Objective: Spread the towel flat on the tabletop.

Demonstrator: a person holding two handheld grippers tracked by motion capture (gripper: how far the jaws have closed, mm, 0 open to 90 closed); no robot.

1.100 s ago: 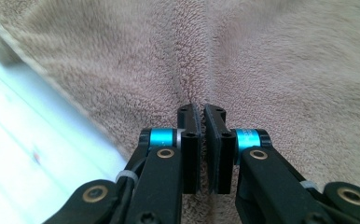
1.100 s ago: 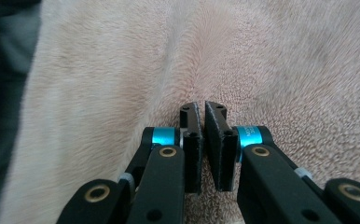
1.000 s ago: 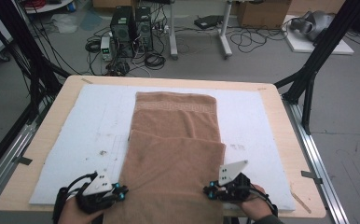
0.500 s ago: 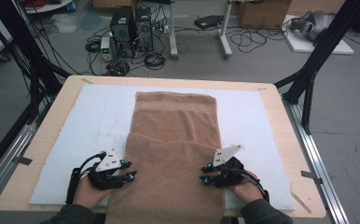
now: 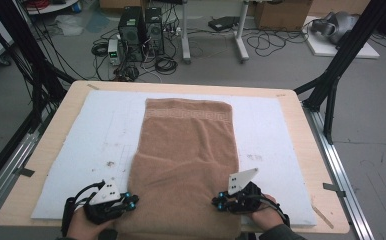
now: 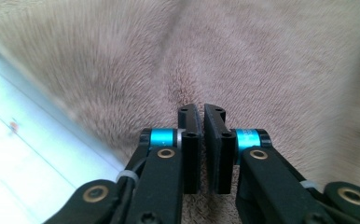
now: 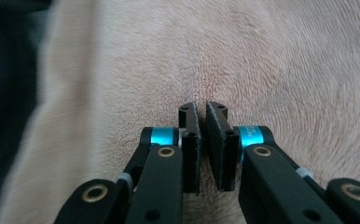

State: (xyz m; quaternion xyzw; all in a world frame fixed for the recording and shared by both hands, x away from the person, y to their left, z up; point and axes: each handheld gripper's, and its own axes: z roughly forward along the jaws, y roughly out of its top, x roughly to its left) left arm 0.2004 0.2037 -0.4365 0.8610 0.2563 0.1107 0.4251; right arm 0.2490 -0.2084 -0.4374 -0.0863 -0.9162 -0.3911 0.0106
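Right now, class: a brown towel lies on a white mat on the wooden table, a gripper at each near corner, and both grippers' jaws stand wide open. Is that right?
Not quite. The jaws are shut, not wide open. The two gripper views show each pair nearly together against the towel. The rest holds: white mat, wooden table, left gripper and right gripper at the near corners.

Black hand-held gripper jaws, cyan collars, brass screws; grey three-cornered plate.

Grey floor, cables strewn everywhere. Two black PC towers behind the wooden tabletop, white mat on it. Black frame struts both sides, cardboard box at back.
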